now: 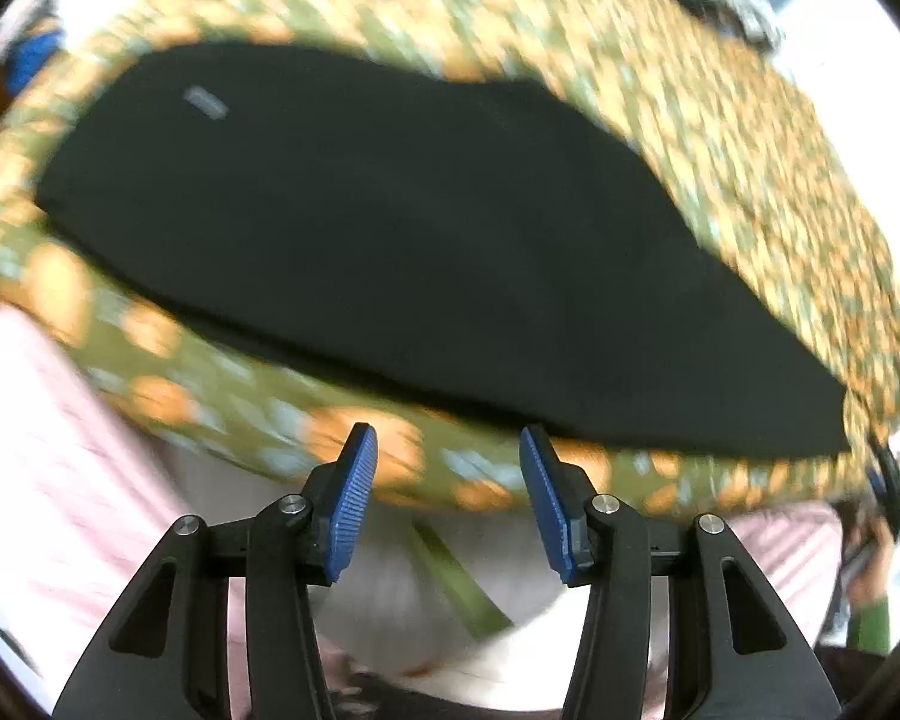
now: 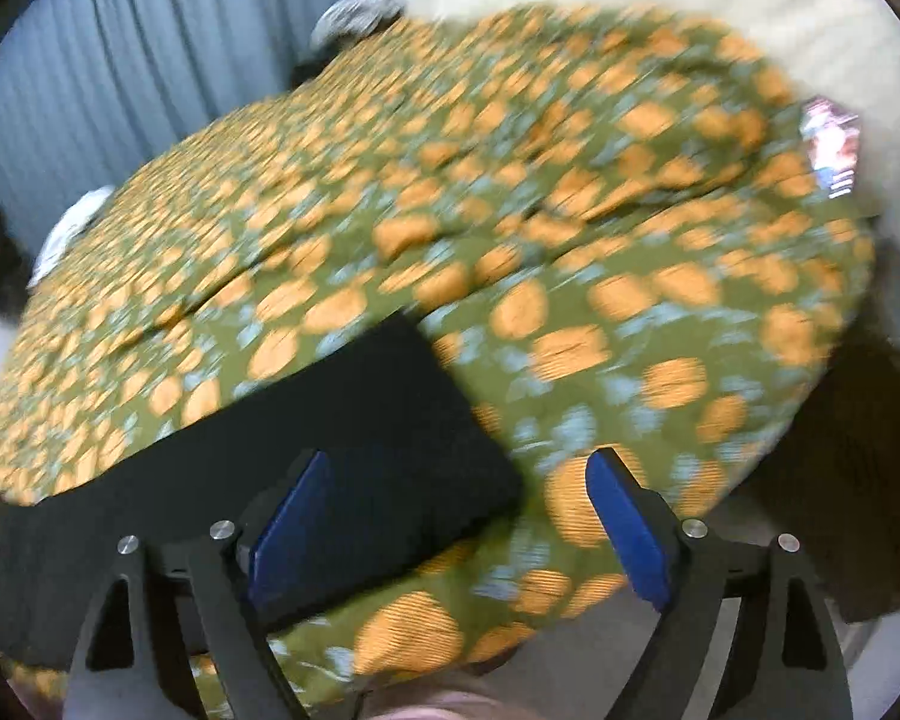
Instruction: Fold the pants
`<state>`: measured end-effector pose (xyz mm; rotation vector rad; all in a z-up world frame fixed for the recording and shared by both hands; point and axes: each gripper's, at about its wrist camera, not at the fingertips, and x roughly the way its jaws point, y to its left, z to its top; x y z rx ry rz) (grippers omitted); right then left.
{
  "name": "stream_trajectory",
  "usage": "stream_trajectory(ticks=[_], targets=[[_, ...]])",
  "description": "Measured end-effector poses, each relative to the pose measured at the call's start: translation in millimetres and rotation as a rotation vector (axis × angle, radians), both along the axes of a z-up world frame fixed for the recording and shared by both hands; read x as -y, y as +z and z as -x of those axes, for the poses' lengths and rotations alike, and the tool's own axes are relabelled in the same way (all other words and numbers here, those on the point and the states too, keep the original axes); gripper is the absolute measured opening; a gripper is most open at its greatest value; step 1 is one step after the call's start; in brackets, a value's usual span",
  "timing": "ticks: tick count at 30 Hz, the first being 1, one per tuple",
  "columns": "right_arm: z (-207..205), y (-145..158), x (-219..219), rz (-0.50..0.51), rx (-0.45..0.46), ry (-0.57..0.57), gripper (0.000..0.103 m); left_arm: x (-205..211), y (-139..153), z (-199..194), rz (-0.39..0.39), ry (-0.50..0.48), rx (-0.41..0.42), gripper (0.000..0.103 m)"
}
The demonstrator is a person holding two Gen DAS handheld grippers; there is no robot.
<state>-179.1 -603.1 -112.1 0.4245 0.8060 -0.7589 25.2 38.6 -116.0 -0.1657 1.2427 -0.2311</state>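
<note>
**Ana:** On the bed, from the left wrist view, the black fabric pants [image 1: 390, 252] lie spread flat as one long dark shape across the olive-green bedspread with orange and pale-blue blotches [image 1: 720, 138]. A small grey tag [image 1: 205, 102] shows near their far left end.

**Ben:** And the left gripper [image 1: 447, 492]?

**Ana:** Its blue ribbed pads [image 1: 354, 498] stand apart with nothing between them, above the near edge of the bedspread, just short of the pants.

**Ben:** Now the right wrist view?

**Ana:** Blurred, but a squared end of the pants [image 2: 354, 450] lies at lower left on the same bedspread [image 2: 510, 192]. The right gripper [image 2: 456, 516] is spread wide and holds nothing; its left pad [image 2: 288, 522] is over the black cloth, the other over the bedspread beside it. I can't tell whether it touches.

**Ben:** Behind?

**Ana:** A pleated grey-blue curtain [image 2: 120, 78] at upper left.
</note>
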Motion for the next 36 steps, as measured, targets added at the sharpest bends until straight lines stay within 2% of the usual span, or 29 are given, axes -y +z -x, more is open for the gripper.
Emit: stream_trajectory(ticks=[2,4,7,8,9,10,11,12,13,14,15,18,19,21,24,27,30,33,36], targets=[[-4.7,17.0,-19.5,0.058,0.021,0.027,0.087,-11.5,16.7,-11.6,-0.064,0.019,0.1,0.068],[-18.2,28.3,-41.5,0.081,0.045,0.078,0.087,-14.8,27.4,-34.3,-0.13,0.032,0.216,0.073],[-56.3,34.0,-87.4,0.033,0.099,0.206,0.087,-4.1,13.8,-67.1,-0.17,0.02,0.31,0.076],[-77.0,30.1,-109.8,-0.021,0.115,0.27,0.087,0.4,1.0,-77.1,-0.202,0.013,0.3,0.076],[-90.0,25.5,-125.3,-0.061,0.125,0.315,0.087,4.9,-17.0,-85.5,-0.248,0.002,0.25,0.075],[-106.5,18.0,-147.4,-0.112,0.131,0.376,0.087,6.6,-38.0,-88.8,-0.283,-0.013,0.166,0.065],[-117.8,9.9,-169.8,-0.144,0.128,0.425,0.087,5.6,-50.0,-86.2,-0.308,-0.022,0.122,0.065],[-126.4,2.2,-188.0,-0.166,0.119,0.469,0.087,6.3,-59.1,-76.0,-0.345,-0.046,0.112,0.065],[-131.8,-5.9,-205.1,-0.181,0.106,0.506,0.087,8.7,-61.7,-62.2,-0.405,-0.079,0.135,0.068],[-140.6,-20.9,-227.3,-0.198,0.077,0.553,0.087,9.2,-62.3,-54.1,-0.444,-0.087,0.144,0.076],[-144.0,-32.1,-238.2,-0.209,0.056,0.57,0.087,4.9,-61.4,-46.3,-0.453,-0.074,0.144,0.078],[-153.6,-79.0,-257.8,-0.27,-0.05,0.581,0.088,-18.7,-56.3,-47.2,-0.352,0.026,0.101,0.089],[-151.8,-85.2,-261.6,-0.248,-0.047,0.582,0.089,-24.9,-53.5,-48.5,-0.32,0.063,0.092,0.089],[-147.5,-88.3,-270.8,-0.201,-0.017,0.62,0.099,-29.6,-45.0,-46.9,-0.269,0.102,0.096,0.087],[-148.7,-90.0,-275.3,-0.188,-0.037,0.634,0.103,-20.3,-26.6,-44.7,-0.181,0.095,0.15,0.088],[-143.6,-92.2,-271.6,-0.203,0.002,0.618,0.103,0.7,-15.2,-55.2,-0.127,0.043,0.204,0.091],[-142.7,-94.7,-273.8,-0.181,0.021,0.615,0.103,19.6,-11.6,-76.3,-0.146,0.021,0.264,0.092],[-144.3,-95.3,-275.5,-0.159,0.03,0.619,0.103,21.1,-25.5,-103.3,-0.185,0.065,0.302,0.095],[-143.9,-94.6,-274.2,-0.16,0.043,0.631,0.103,10.8,-56.4,-121.9,-0.207,0.118,0.218,0.095]])
